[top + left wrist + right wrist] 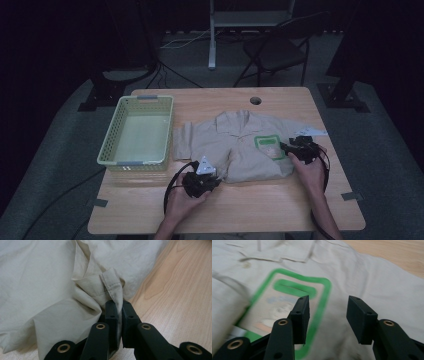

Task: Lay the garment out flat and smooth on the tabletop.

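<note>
Beige shirt [240,145] lies flat just right of the basket [137,131], collar pointing away, green-bordered chest patch. Left gripper [119,307] pinches its hem; right gripper [328,315] gapes wide, empty, over the patch.

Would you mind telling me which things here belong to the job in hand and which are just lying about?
In the job:
- beige shirt, spread flat on the table
- left tool, shut on the shirt's hem
- right tool, open over the shirt's green-edged patch

Lying about:
- green basket, left of the shirt
- folding chair, beyond the table
</note>
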### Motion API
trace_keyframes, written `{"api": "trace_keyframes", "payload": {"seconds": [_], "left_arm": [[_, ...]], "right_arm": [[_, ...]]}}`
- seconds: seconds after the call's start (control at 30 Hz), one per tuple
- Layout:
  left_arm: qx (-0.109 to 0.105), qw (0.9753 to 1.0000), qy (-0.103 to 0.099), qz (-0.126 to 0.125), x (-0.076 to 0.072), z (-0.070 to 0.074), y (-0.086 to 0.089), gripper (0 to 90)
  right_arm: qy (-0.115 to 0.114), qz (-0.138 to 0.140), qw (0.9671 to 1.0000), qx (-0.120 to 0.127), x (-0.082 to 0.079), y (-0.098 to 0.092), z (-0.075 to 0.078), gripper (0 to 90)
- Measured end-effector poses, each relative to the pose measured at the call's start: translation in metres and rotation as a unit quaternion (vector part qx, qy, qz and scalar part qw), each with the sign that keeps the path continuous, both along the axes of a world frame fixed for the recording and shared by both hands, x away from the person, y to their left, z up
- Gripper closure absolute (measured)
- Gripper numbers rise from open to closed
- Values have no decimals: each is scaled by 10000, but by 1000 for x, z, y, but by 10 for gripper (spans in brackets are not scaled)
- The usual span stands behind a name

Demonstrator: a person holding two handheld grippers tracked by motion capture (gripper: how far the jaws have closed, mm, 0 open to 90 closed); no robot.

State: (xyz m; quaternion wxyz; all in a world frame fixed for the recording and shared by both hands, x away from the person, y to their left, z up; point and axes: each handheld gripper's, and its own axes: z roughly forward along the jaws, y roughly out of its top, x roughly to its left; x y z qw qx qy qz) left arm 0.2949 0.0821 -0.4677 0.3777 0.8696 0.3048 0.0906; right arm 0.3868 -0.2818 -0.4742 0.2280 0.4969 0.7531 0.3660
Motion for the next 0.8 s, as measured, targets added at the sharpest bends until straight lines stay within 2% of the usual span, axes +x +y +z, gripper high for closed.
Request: {"api": "trace_keyframes", "payload": {"seconds": [0.23,0.4,0.67,0.8], "left_arm": [[50,10000,16,38,1,-3,0,851],[91,9999,36,67,2,-3,0,850],[174,9997,95,119,4,-6,0,850],[169,9997,110,127,4,-6,0,849]], "right_arm": [[32,407,9989,241,-2,19,11,509],[70,624,9977,258,-4,29,16,513],[199,1119,9929,348,-5,49,20,526],[254,1264,9909,383,-5,56,20,527]]}}
